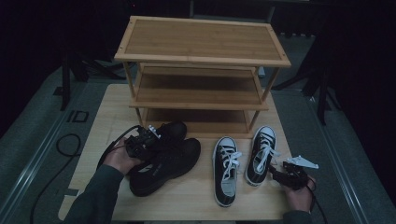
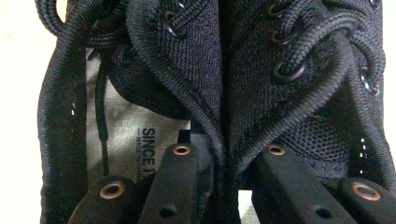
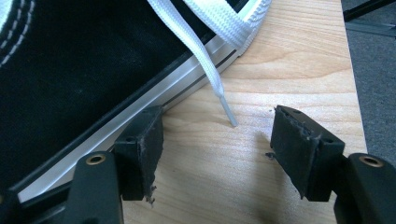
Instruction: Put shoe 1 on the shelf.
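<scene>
High view: a bamboo rack (image 1: pixel 201 60) stands at the back of the table (image 1: pixel 102 116). Two black shoes (image 1: pixel 163 158) lie front left, with the left gripper (image 1: pixel 140 142) on them. Two white-laced shoes (image 1: pixel 243 161) sit front right, and the right gripper (image 1: pixel 292 175) is just beside the outer one. How wide either gripper stands is too small to tell here.

Left gripper view: the jaws straddle the two touching inner collars (image 2: pixel 224 116) of the black shoes, one jaw inside each shoe, narrowly parted and seemingly pinching both. The hold is near the jaw tips on soft fabric, so one shoe could slip free on lifting.

Right gripper view: the jaws are wide apart, holding nothing. One touches the sole (image 3: pixel 154 100); a loose lace tip (image 3: pixel 226 112) lies between them. Closing here would likely catch only lace.
</scene>
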{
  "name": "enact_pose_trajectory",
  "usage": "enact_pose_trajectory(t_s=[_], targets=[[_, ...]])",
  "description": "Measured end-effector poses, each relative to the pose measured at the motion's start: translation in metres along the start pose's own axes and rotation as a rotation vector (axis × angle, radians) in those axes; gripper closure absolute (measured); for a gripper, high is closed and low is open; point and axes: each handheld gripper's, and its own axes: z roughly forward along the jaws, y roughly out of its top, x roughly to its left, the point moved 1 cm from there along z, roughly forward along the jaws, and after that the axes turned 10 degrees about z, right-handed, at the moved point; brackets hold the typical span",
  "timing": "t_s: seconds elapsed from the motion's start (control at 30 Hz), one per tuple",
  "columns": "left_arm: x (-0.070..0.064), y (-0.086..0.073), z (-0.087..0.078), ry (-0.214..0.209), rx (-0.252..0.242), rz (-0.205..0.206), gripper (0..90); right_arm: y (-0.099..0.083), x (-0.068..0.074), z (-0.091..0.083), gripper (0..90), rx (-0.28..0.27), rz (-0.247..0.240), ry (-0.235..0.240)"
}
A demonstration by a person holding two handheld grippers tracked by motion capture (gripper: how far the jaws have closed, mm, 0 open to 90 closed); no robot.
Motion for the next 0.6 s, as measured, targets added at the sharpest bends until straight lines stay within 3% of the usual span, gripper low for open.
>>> enact_pose_trajectory(t_s=[0.3, 0.6], targets=[[0.006, 0.007, 0.001, 0.005, -0.017, -0.026, 83.2, 0.0, 0.0, 0.0, 34.2, 0.0, 0.0, 0.0], [0.017, 0.015, 0.008, 0.029, -0.029, -0.084, 83.2, 0.0, 0.0, 0.0, 34.2, 0.0, 0.0, 0.001]])
